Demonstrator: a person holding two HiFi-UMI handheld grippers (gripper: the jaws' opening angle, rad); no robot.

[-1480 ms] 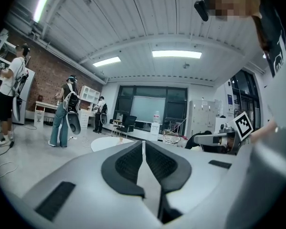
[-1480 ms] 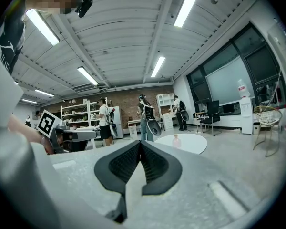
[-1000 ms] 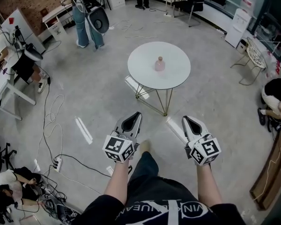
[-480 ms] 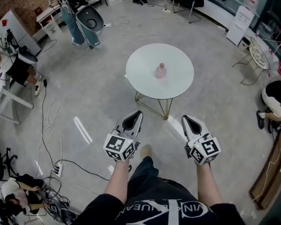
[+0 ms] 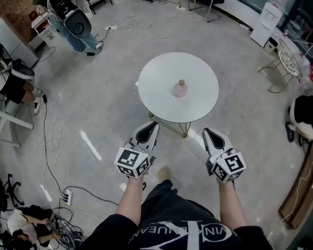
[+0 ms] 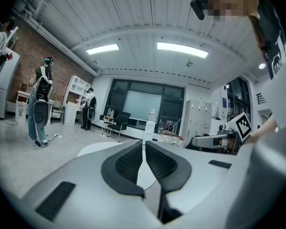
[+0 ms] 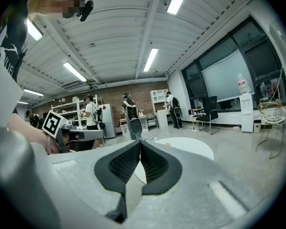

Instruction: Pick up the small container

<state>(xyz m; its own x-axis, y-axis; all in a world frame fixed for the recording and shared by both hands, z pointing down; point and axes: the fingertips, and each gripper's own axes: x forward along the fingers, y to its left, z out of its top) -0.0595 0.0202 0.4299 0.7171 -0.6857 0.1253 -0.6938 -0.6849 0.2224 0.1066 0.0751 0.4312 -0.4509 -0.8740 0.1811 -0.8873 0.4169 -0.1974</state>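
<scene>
one round white table on thin gold legs stands on a grey concrete floor, with loose cables trailing at the left. the small container, a pinkish see-through bottle with a tan cap, stands upright near the table's middle. the left gripper and right gripper are both clenched on nothing, well apart from it.

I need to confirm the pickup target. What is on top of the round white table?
Only a small pink container stands on the table, upright near its centre. The tabletop hides whatever lies beneath; only thin gold legs show at its near edge.
</scene>
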